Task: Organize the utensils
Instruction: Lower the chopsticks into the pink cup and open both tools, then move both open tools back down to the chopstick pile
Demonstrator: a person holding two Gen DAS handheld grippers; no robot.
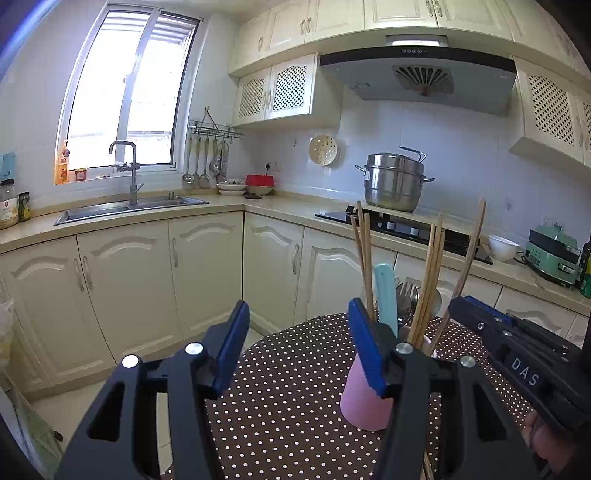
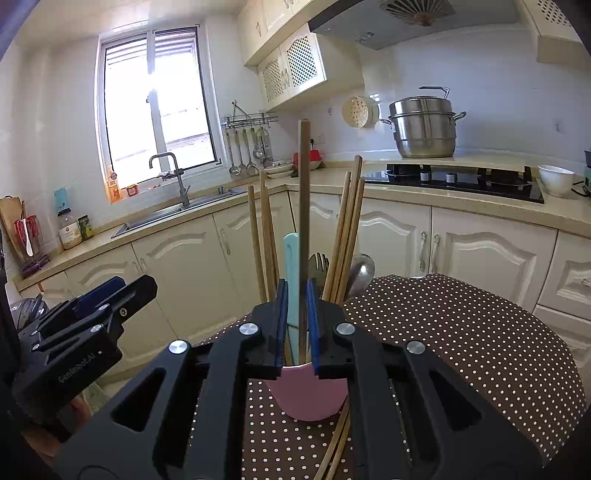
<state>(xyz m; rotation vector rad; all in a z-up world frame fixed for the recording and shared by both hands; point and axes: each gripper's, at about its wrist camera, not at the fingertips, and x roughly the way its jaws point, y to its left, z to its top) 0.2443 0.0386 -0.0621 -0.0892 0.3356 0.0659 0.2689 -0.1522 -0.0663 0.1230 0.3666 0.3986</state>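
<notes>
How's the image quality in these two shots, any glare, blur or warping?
Left wrist view: the window is blown out white and the cabinets bow from fisheye warp. Right wrist view: same window glare; the dark chopstick near the lens looks soft, and the corners vignette black.

A steel steamer pot (image 1: 394, 181) stands behind the black hob (image 2: 461, 181). A white bowl (image 2: 555, 179) sits just beside the hob (on the counter). Ladles (image 1: 203, 162) hang near the sink (image 1: 125, 208), below the window (image 1: 125, 99).
</notes>
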